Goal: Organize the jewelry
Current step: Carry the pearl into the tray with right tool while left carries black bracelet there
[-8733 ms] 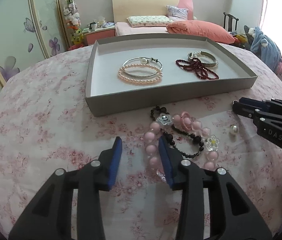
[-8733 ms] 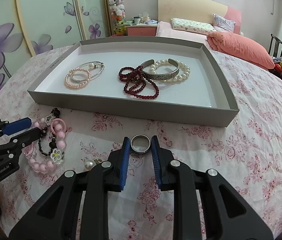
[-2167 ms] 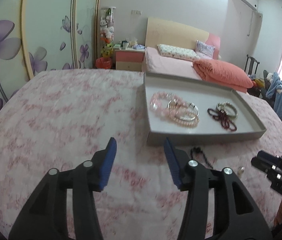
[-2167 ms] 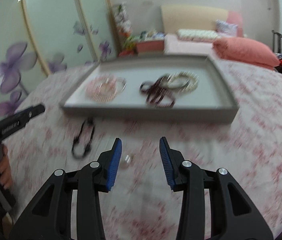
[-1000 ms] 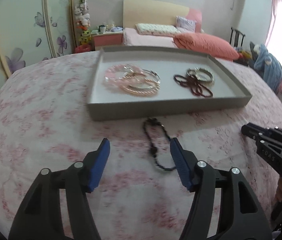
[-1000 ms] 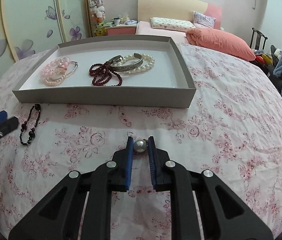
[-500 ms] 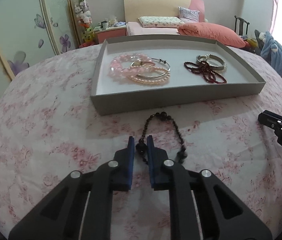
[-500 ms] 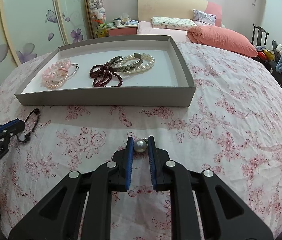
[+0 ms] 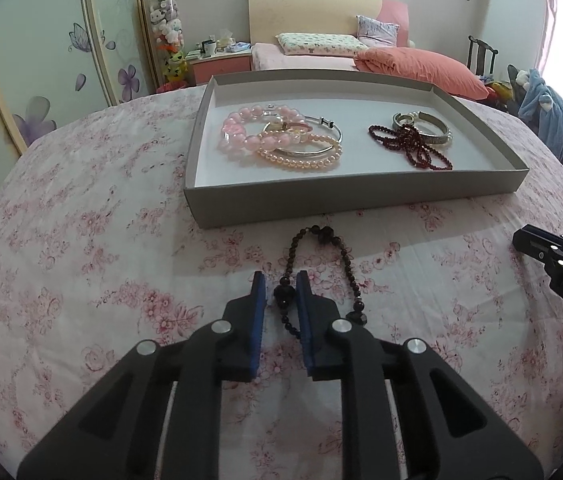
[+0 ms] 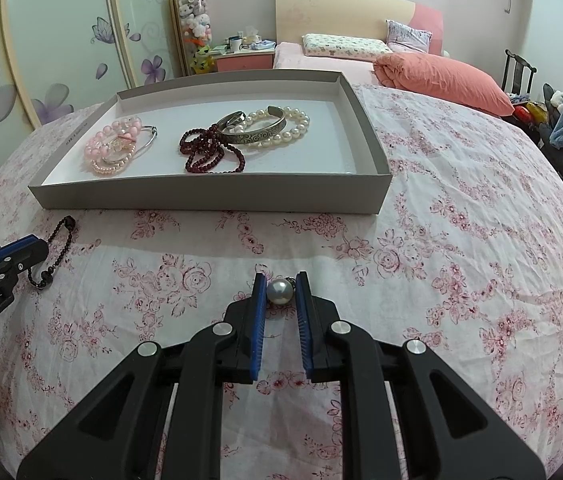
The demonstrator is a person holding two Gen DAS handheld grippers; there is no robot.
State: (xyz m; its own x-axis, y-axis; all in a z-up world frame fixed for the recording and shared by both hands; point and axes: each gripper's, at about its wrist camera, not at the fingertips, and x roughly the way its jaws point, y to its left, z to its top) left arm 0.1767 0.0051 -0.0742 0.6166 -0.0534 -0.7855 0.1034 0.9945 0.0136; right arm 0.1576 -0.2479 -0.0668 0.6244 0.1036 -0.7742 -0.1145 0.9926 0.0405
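Note:
A grey tray [image 9: 353,196] [image 10: 209,196] sits on the floral cloth. It holds pink bead bracelets [image 9: 249,136], a silver bangle, a dark red bead string [image 9: 409,144] [image 10: 209,156], a silver cuff [image 10: 257,128] and white pearls. My left gripper [image 9: 280,292] is shut on a black bead bracelet [image 9: 321,236], whose loop lies on the cloth in front of the tray. My right gripper [image 10: 280,291] is shut on a pearl earring [image 10: 280,291] low over the cloth. The left gripper [image 10: 21,256] also shows in the right wrist view.
The round table carries a pink floral cloth [image 10: 461,240]. A bed with pillows [image 9: 413,64] stands behind, and wardrobe doors with flower prints [image 9: 41,60] stand at the left. The right gripper's tip [image 9: 541,248] shows at the right edge.
My left gripper closed on the black bracelet half a second ago and still holds it. The right gripper keeps its hold on the pearl earring. Both have barely moved.

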